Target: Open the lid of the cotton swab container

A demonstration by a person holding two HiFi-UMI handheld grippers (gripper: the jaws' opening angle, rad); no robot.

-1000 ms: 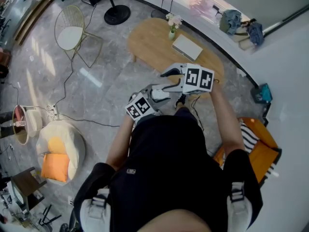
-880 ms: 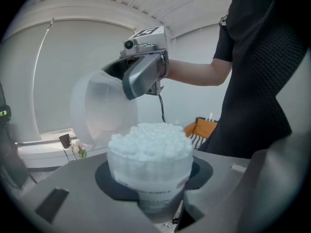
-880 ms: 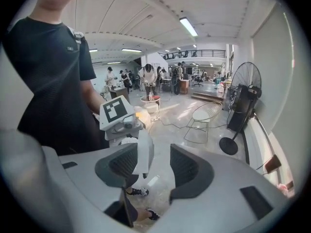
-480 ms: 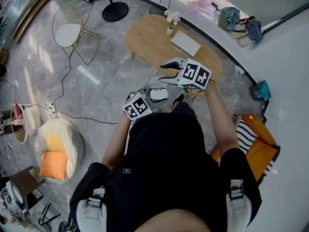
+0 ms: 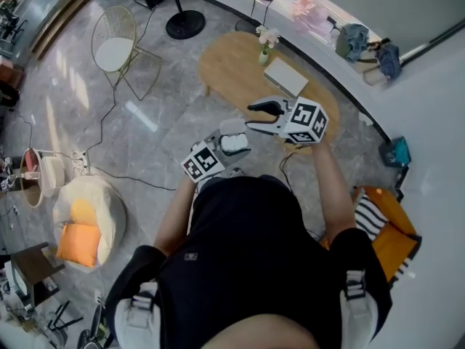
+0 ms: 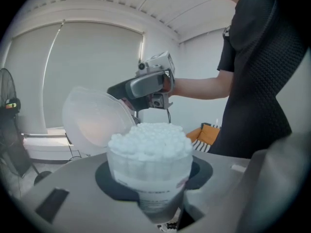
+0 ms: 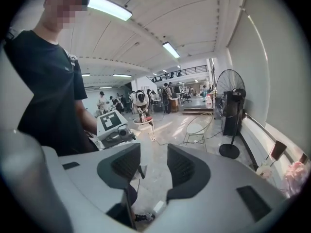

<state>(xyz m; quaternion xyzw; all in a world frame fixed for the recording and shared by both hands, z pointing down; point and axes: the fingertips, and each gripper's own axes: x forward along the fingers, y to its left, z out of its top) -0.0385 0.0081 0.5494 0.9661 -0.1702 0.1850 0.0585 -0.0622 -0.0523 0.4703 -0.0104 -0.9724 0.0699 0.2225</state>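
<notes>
The left tongs (image 6: 156,178) were clamped round the cotton swab container (image 6: 146,164), held in the air before the person, well above the floor. Its lid (image 6: 95,123) already stood tilted back at one side, the swabs (image 6: 148,140) bare. The right tongs (image 7: 153,168) had just been closing a little, yet stood apart with nothing between them. To finish well, I judged, the left grip should be steady and upright, and any last push should meet the lid's rim — gently, so nothing spills.
</notes>
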